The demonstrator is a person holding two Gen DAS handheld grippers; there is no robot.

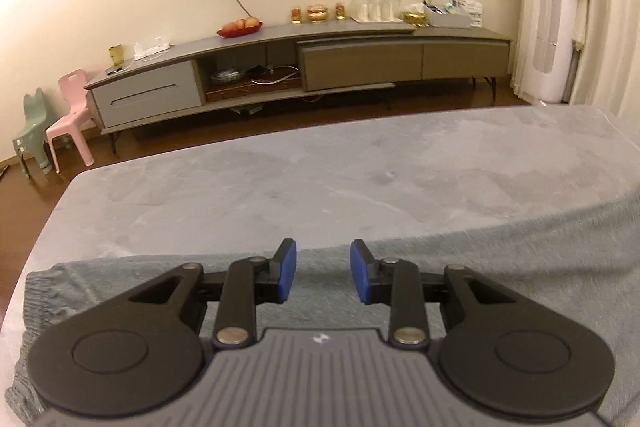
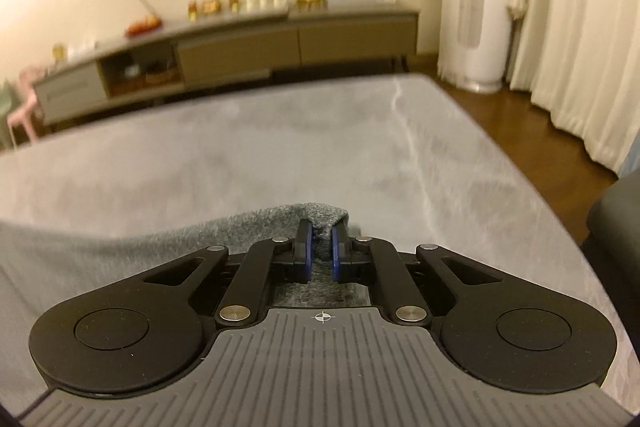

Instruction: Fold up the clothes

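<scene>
Grey knitted clothing (image 1: 480, 267) lies spread across the near part of a bed (image 1: 280, 187) covered in a pale grey plush sheet, its long axis running left to right along the near edge. A ribbed, gathered hem or cuff shows at the far left end in the left wrist view; what kind of garment it is, I cannot tell.

The right claw (image 2: 321, 251) is pressed together on a bunched corner of the cloth, which pokes up in a small peak just beyond the blue pads (image 2: 307, 247). From that pinch the fabric slopes away leftward. The right wrist view is smeared, so that claw looks to be in motion.

The left claw (image 1: 323, 271) is spread wide and holds nothing; it hovers over the left stretch of the cloth, whose far edge shows just beyond its fingertips. Whether it touches the fabric below is hidden.

My judgement is that the next move turns on the left claw, which sits right above an ungripped edge: it needs to drop and close there so both ends can be carried the same way.

Beyond the bed stand a long low cabinet (image 1: 300, 67), two small chairs (image 1: 68, 115) at the left, and curtains (image 2: 580, 27) at the right.
</scene>
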